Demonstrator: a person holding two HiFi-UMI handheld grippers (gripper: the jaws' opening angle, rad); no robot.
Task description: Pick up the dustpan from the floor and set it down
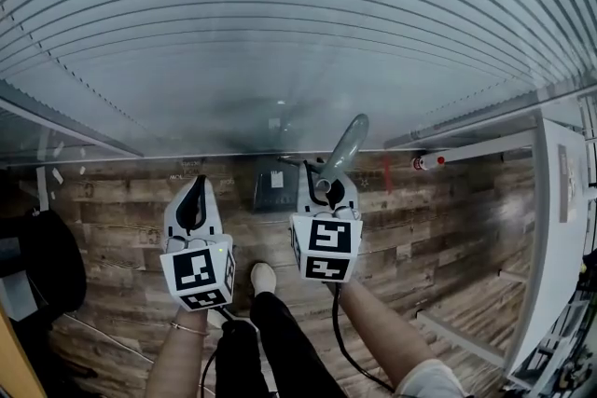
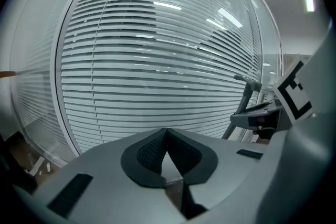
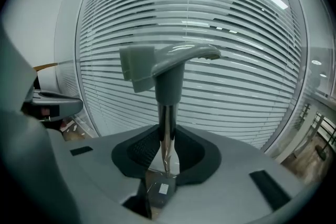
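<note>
Glass wall (image 1: 280, 33) with horizontal blinds fills the upper field of the head view; both gripper views face it

Wood-plank floor (image 1: 448, 228) runs along its foot

White frame unit (image 1: 550, 219) stands at the right edge; a black bulky shape (image 1: 42, 270) sits at the left edge, too dark to identify

Person seen from above: two bare forearms, a dark trouser leg, one pale shoe (image 1: 263, 276) on the planks between the grippers

Left claw (image 1: 198, 188) (image 2: 167, 135): jaws pressed together at the tips, nothing between them, held above the floor and pointed towards the glass

Right claw (image 1: 325, 185) (image 3: 167, 134): pinching the dustpan (image 1: 345, 147) by its thin metal shaft (image 3: 166, 136), pads against it on both sides. The grey grip (image 3: 168, 63) juts beyond the jaws, tilted towards the blinds

Dark pan (image 1: 275, 187) shows just left of the right claw, at the foot of the glass. Resting on the planks or hanging clear: cannot tell

Small white item with a red tip (image 1: 427, 162) lies by the wall base, right of the dustpan, apart from it
</note>
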